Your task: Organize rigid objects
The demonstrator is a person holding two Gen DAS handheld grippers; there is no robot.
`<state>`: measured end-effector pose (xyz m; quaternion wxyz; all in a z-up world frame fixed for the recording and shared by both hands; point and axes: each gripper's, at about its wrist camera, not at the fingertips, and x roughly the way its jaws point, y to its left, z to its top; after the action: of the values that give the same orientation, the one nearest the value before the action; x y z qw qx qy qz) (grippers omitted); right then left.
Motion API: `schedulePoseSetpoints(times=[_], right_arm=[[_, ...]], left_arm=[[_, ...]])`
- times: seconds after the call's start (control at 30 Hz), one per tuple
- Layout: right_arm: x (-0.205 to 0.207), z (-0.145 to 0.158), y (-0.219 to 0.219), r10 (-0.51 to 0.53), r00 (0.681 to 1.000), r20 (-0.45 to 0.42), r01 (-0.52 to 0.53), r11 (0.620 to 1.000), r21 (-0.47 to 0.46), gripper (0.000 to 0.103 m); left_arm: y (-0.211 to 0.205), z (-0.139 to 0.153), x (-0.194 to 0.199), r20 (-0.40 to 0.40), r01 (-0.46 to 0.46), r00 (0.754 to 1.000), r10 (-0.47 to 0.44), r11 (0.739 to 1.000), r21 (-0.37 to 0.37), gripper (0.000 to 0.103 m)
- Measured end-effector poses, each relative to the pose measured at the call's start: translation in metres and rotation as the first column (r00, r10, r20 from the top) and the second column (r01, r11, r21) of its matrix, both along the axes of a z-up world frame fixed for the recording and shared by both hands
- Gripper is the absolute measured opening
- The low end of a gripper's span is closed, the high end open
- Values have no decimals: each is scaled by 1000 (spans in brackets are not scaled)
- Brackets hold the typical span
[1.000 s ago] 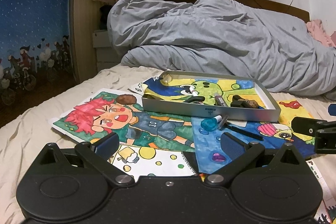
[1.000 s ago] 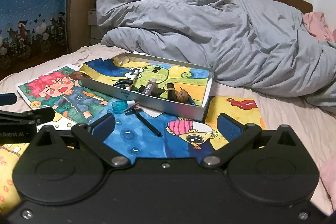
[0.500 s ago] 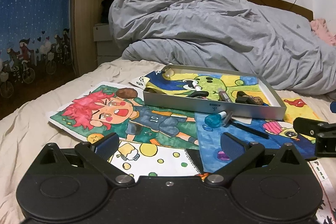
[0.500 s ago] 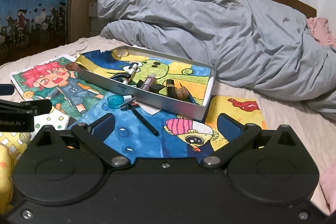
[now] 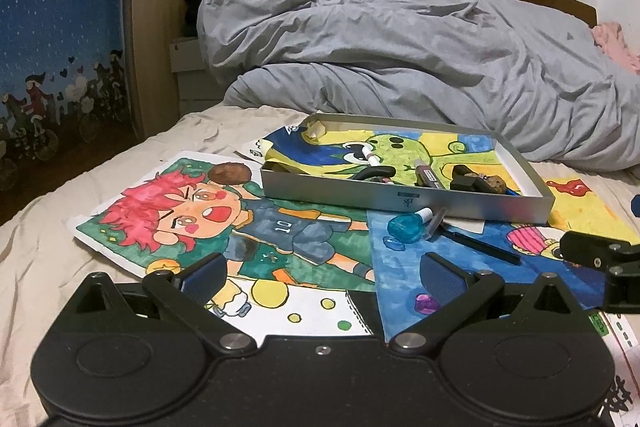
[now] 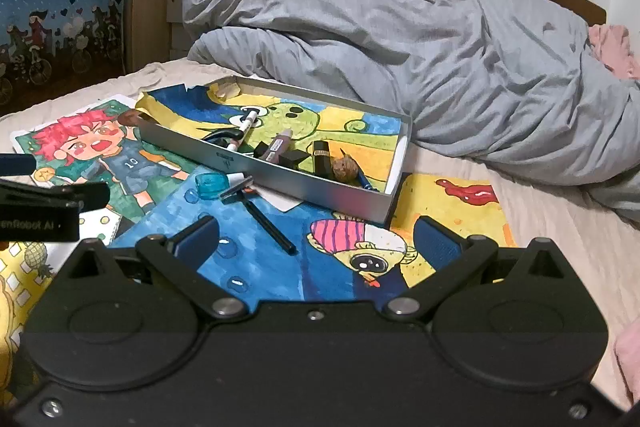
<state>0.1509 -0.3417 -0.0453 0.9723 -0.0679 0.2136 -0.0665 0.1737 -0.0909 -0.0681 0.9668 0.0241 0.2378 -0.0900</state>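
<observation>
Grey tray (image 6: 312, 193) at frame centre, already holding a marker, tubes and a nut. Just below its front wall: black razor (image 6: 256, 207), then small blue bottle (image 6: 211, 185). Left gripper (image 5: 322, 277) and right gripper (image 6: 316, 241) both wide, empty. Risk: snagging loose drawings (image 6: 280, 267), sliding 2 remaining items away.

Blue starry wall (image 5: 60, 7) — bed (image 5: 40, 247), rumpled grey duvet (image 6: 400, 47).

Both hand-held grippers: left (image 5: 322, 277) & right (image 6: 316, 237), matte black bodies w/ round pivot discs, silver screws, blue finger pads (image 5: 202, 277).
</observation>
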Motion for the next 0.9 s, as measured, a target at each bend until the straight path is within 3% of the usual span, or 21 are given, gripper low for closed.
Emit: schedulePoseSetpoints(times=[0.53,0.73,0.9], right_arm=[[39,-25,-7,53,993,-103,-51,998,24,102],[63,-35,-13,77,988,-134,-74,997,27,102],[79,-37,-16,116,985,-128,-113,993,29,102]], left_arm=[[-2,-11,55,-45,40,998,-40,999,-6,102],[-13,-14,93,-65,164,984,-163,987,3,102],[-31,-25,122,-84,291,955,-286,956,49,102]])
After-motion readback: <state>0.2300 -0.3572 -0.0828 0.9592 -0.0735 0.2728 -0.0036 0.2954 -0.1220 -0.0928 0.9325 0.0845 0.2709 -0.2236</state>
